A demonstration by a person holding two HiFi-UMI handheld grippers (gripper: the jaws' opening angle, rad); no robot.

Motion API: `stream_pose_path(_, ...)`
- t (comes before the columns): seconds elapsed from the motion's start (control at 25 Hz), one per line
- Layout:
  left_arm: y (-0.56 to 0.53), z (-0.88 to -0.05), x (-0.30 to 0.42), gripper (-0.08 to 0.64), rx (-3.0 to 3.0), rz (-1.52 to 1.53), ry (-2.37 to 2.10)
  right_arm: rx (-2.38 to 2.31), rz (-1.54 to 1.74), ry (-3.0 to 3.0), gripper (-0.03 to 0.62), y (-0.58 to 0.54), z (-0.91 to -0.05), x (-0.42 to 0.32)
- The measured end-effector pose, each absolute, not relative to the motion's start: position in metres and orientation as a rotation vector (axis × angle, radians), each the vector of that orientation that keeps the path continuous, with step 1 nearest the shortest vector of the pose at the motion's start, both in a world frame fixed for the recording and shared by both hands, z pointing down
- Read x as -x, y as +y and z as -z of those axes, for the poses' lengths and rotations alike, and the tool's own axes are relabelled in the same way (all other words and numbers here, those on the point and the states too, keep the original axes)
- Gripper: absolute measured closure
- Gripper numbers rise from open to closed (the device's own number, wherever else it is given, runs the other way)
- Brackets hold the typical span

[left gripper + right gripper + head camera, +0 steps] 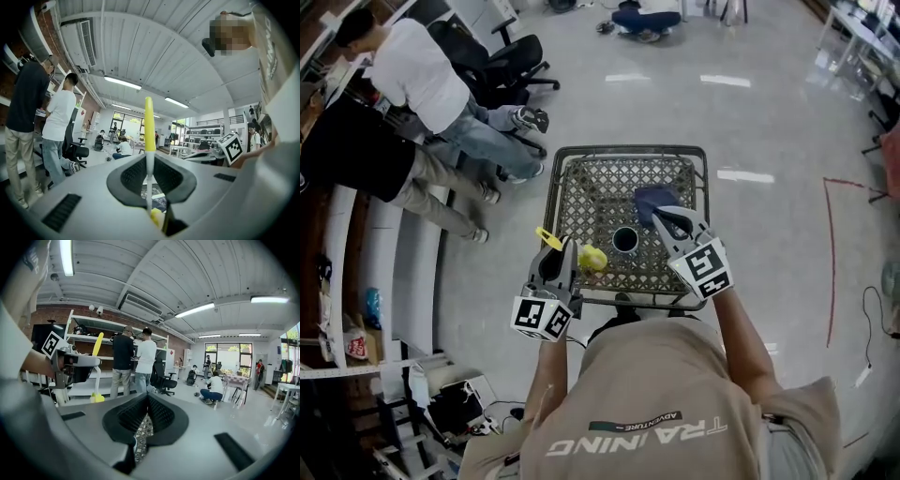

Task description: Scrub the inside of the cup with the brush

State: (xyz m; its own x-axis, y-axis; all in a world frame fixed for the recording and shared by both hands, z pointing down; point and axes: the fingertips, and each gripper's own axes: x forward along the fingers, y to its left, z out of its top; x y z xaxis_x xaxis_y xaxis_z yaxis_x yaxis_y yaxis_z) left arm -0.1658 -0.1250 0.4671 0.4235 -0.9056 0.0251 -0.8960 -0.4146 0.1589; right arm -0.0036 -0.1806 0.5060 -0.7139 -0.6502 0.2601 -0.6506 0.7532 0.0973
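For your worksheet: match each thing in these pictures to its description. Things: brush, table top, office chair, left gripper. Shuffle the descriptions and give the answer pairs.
Things
1. brush
2. table top
3. office chair
4. left gripper

Descriptions
A. open metal mesh
B. shut on a thin shaft
C. yellow and white
D. black, standing on the floor

Pairs: 1-C, 2-A, 3-D, 4-B
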Motion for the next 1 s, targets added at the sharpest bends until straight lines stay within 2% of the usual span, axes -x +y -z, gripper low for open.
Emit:
stream_pose_path(0.6,-0.176,-0.474,0.191,0.515,-2.681,0.123,-1.273,-1.274,-0.007,-2.511,0.575,-0.201,-0.499,0.026)
stream_pose_path(1.0,-0.185,-0.475,0.180,0.515,-2.667,0.132,-1.227,-1.044,-0.067,-2.602,0.574,-0.175,-0.510,0.031)
